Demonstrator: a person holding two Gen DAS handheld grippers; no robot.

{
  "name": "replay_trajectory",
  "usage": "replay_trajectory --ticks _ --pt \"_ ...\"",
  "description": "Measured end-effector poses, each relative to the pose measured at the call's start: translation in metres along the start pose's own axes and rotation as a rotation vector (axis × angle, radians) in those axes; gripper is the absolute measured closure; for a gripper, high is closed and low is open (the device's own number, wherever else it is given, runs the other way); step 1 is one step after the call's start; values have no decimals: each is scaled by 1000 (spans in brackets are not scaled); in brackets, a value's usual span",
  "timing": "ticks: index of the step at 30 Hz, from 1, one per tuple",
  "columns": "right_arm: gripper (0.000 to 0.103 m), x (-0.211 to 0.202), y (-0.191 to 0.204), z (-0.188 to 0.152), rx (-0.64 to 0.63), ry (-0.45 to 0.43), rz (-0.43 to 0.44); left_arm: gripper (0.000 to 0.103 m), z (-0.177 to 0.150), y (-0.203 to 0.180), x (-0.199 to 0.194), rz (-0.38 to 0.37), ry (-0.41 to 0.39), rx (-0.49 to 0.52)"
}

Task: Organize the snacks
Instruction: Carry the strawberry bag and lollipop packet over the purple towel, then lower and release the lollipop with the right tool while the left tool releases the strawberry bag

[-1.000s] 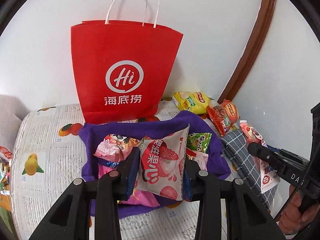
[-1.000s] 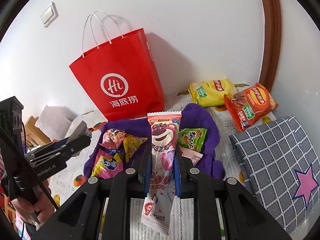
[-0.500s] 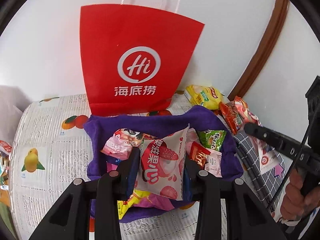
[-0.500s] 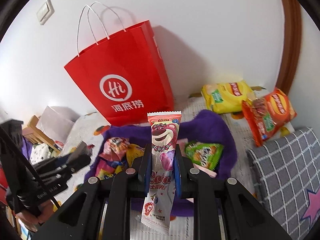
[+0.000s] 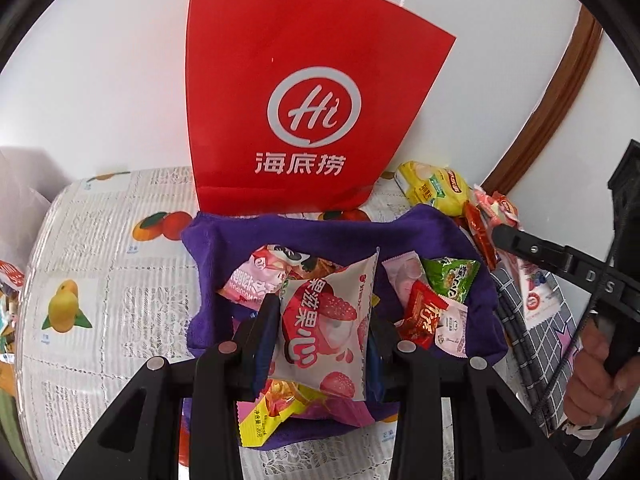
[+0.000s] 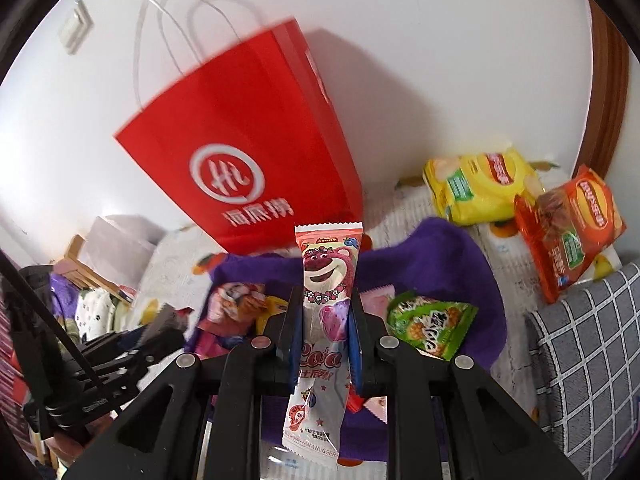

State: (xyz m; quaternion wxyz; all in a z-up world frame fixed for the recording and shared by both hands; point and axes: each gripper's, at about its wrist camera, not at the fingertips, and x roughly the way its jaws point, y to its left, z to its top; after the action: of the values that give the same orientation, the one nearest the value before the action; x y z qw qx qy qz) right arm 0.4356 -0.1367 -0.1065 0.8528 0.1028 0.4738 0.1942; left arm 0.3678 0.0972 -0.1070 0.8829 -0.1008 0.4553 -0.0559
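Your left gripper (image 5: pixel 322 326) has its fingers (image 5: pixel 266 334) closed on a white-and-pink lychee snack pouch (image 5: pixel 326 320), which you hold upright above the purple cloth bin (image 5: pixel 224 240). Your right gripper (image 6: pixel 325 326) has its fingers (image 6: pixel 292 324) clamped on a long pink bear-printed lollipop packet (image 6: pixel 326 308), also upright, its lower end hanging below the fingers and its top standing before the red paper bag (image 6: pixel 240 140).

The bin sits on the fruit-printed surface (image 5: pixel 96 264), just in front of the red bag, which stands against the white wall. Inside the bin lie a green packet (image 6: pixel 430 326), a red packet (image 5: pixel 424 316) and a pink packet (image 5: pixel 256 280); a yellow-edged packet (image 5: pixel 262 416) shows beneath your left fingers.

Outside the bin, to its right, a yellow chip bag (image 6: pixel 480 188) and an orange chip bag (image 6: pixel 572 228) lie on the surface, touching each other. A grey checked cushion (image 6: pixel 588 348) sits at the right edge, beside the bin.
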Motion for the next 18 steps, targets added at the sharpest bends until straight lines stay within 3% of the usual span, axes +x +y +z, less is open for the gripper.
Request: replay_trajectory --ticks 18 --pt "84 34 -6 -11 -73 126 -66 67 -5 -5 9 -7 31 11"
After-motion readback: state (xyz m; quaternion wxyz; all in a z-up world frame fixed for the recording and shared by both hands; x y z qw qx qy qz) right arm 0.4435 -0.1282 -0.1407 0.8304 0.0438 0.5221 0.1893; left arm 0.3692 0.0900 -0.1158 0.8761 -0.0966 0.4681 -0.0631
